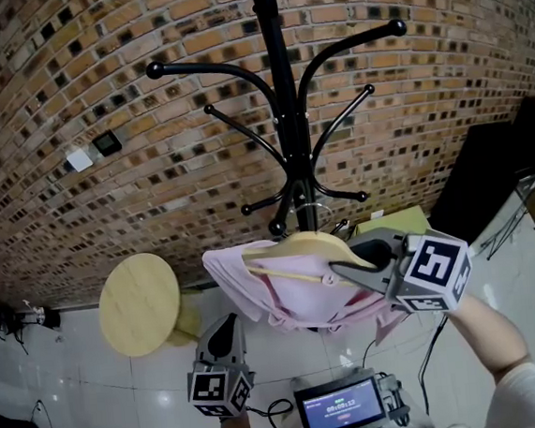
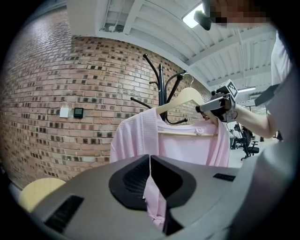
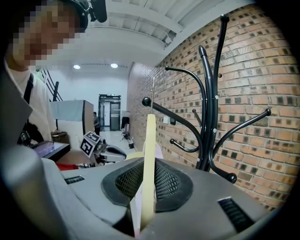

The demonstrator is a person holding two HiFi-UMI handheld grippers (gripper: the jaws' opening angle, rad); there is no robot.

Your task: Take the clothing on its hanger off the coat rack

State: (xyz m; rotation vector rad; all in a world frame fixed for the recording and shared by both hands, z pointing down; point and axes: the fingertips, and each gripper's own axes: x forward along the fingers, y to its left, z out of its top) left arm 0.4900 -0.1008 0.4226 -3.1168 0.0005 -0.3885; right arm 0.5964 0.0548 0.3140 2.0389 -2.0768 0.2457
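Right gripper (image 3: 145, 187) fingers clenched on wooden hanger's (image 1: 299, 248) 3 o'clock shoulder; left gripper (image 2: 150, 183) fingers pinching pink robe's (image 2: 187, 145) hem. Hanger axis runs 9-to-3, hook (image 1: 311, 215) at 12 beside coat rack (image 1: 281, 113) pole; whether unhooked, unclear. Right hand nearer.

garment (image 1: 295, 302) on hanger (image 1: 301, 249), before coat rack (image 1: 283, 113)

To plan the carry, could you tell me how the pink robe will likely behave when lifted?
Probably floppy: the pink robe hangs in soft folds from the wooden hanger. Likely light: the right gripper holds the hanger by one end. It could slip off if tilted.
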